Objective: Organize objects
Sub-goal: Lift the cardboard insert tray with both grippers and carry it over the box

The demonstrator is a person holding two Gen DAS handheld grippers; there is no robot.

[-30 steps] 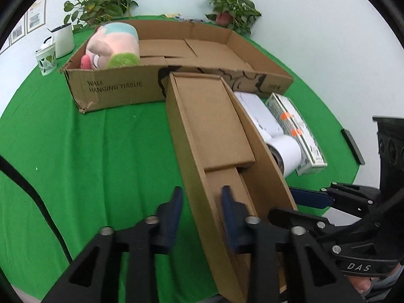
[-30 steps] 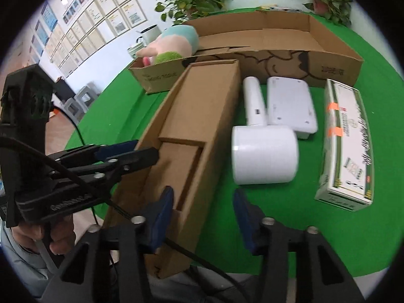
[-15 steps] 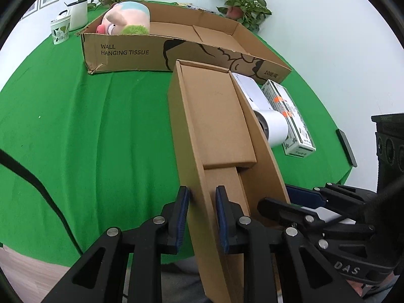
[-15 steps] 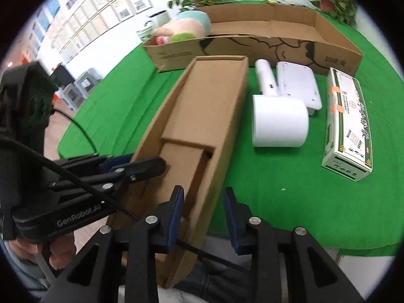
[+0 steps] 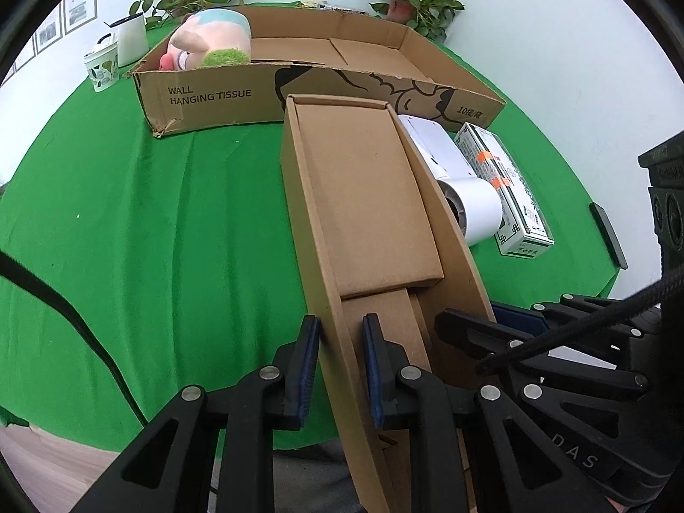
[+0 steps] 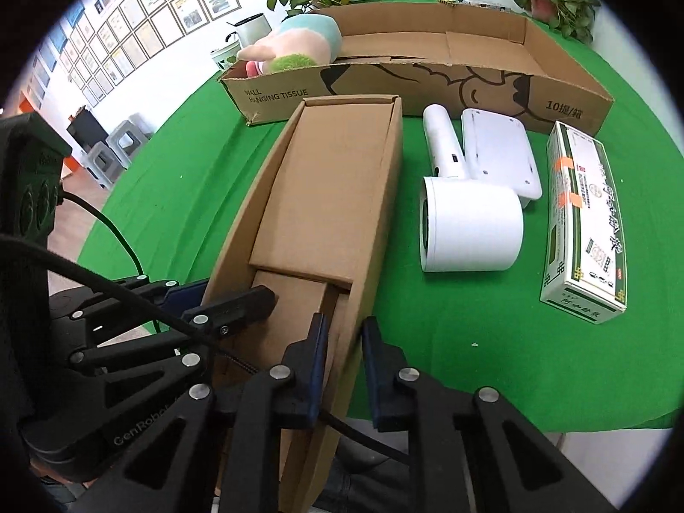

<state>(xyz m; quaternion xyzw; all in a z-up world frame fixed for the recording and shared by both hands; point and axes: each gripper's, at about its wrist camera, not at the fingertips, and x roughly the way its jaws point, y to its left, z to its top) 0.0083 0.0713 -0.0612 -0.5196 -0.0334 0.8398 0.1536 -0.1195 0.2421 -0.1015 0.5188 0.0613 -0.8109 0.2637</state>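
Narrow cardboard box [image 5: 367,196] | lengthwise at near edge of green counter [image 5: 171,222], far end by big carton [image 5: 222,94] | left hand-held gripper [image 5: 337,367] pinching left wall | right hand-held gripper [image 6: 342,363] pinching right wall | right of it: white hair dryer [image 6: 466,222], white flat device [image 6: 500,149], green-white packet [image 6: 585,222] | plush toy [image 5: 209,40] in carton's far-left corner

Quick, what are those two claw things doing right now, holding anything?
Left gripper: closed on the left wall of the narrow cardboard box.
Right gripper: closed on the same box's right wall.
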